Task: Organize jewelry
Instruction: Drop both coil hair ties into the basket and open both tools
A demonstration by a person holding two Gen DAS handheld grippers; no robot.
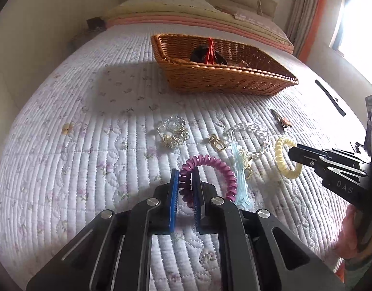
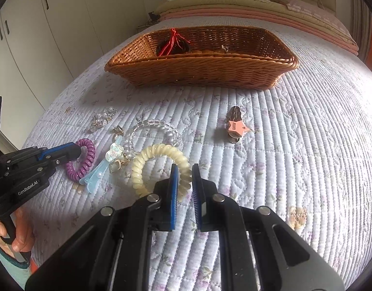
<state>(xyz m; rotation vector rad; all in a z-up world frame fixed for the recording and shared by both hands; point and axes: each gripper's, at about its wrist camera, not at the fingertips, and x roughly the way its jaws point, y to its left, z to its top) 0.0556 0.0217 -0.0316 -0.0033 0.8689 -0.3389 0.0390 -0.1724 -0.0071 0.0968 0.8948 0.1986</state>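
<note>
Bed w/ white quilted floral bedspread (image 2: pixel 295 145) fills both views; folded pink and cream blankets (image 2: pixel 271 9) stacked at the head, 12 o'clock. White cupboard doors (image 2: pixel 52 24) along the wall at 10 o'clock in the right wrist view; curtain and bright window (image 1: pixel 356 12) at 2 o'clock in the left wrist view.

Brown woven wicker basket (image 2: pixel 200 72) sits on the bedspread at 12 o'clock. Inside: a dark item w/ red cord (image 2: pixel 172 42), mostly hidden by the rim; can't tell what it is. Window glare washes out detail. A hand (image 2: pixel 18 232) on the left tool's handle is cut off at the frame edge.

Loose pieces lie near each other mid-bed: clear bead bracelet (image 2: pixel 156 131), light blue plastic hair clip (image 2: pixel 101 169), gold-and-crystal cluster (image 1: pixel 172 132), brown clip w/ pink star (image 2: pixel 234 126) well apart at 1 o'clock.

Left gripper (image 1: pixel 186 177) jaws closed on the purple spiral coil hair tie (image 1: pixel 210 169), near bottom centre. Right gripper (image 2: pixel 184 177) jaws closed on the cream spiral coil hair tie (image 2: pixel 152 165).
</note>
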